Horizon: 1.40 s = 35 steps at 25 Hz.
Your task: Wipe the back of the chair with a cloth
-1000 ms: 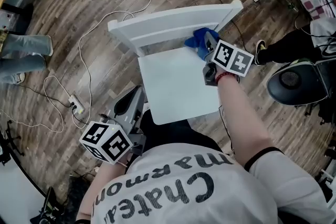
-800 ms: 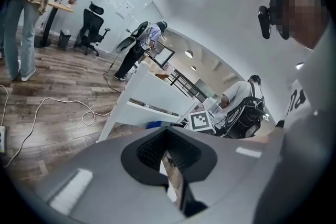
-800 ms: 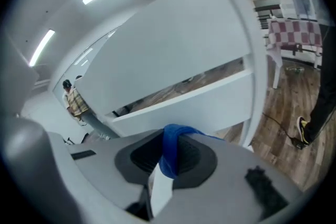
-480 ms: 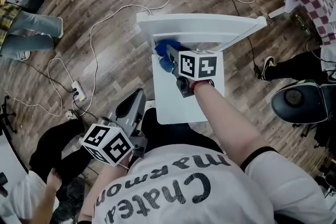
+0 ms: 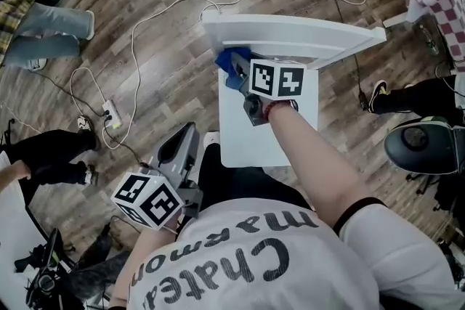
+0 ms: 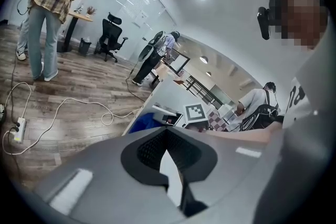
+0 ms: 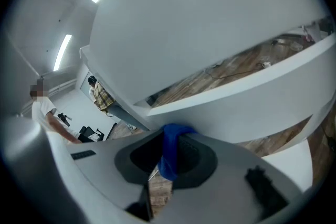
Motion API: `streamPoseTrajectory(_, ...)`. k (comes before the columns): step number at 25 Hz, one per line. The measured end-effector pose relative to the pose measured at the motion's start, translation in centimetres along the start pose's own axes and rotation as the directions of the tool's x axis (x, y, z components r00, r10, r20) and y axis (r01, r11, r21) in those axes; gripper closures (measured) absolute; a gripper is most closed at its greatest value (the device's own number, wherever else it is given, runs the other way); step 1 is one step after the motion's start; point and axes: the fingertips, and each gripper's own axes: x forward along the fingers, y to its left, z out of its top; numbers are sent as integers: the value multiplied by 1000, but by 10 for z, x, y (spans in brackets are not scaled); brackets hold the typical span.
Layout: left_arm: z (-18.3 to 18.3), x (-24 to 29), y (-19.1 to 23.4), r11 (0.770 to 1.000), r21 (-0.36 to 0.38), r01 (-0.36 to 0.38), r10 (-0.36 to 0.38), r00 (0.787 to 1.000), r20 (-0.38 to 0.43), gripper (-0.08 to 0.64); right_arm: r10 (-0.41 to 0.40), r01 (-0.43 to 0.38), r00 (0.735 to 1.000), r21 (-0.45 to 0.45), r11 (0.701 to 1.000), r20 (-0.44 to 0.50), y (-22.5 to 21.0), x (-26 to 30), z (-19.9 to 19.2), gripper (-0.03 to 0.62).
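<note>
In the head view a white chair stands before me, its back (image 5: 305,36) across the top and its seat (image 5: 269,131) below. My right gripper (image 5: 235,67) is shut on a blue cloth (image 5: 229,57), which is pressed to the left end of the back's inner face. In the right gripper view the cloth (image 7: 170,153) hangs pinched between the right gripper's (image 7: 169,136) pads, with the chair back (image 7: 210,29) close in front. My left gripper (image 5: 189,133) hangs low at the seat's near left corner, shut on nothing. In its own view the left gripper (image 6: 167,132) points towards the chair.
White cables (image 5: 142,33) and a power strip (image 5: 111,112) lie on the wooden floor left of the chair. A person's legs (image 5: 51,25) stand at far left, and another person's legs (image 5: 47,152) lower down. A black stool (image 5: 425,145) and a shoe (image 5: 378,94) are to the right.
My right gripper has carried the blue cloth leftward along the chair back, from its right part to its left end. The left gripper has stayed put. People at the left have shifted.
</note>
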Motion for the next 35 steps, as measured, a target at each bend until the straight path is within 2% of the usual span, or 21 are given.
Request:
streamPoseTrajectory(6, -6, 4, -8, 1000, 23, 7, -6, 999, -45, 552, -30, 29, 999, 36, 999, 26, -26, -17, 2, 540)
streamPoseTrajectory(19, -19, 34, -37, 995, 80, 63, -53, 991, -124, 552, -177, 167, 979, 106, 980, 101, -116, -88, 16, 540)
streamPoseTrajectory(27, -18, 51, -57, 988, 117, 106, -87, 984, -154, 552, -284, 259, 947, 166, 951, 150, -168, -133, 26, 540)
streamPoseTrajectory(35, -22, 68, -81, 975, 146, 170, -140, 971, -193, 552, -386, 329, 897, 257, 909, 214, -214, -181, 36, 540)
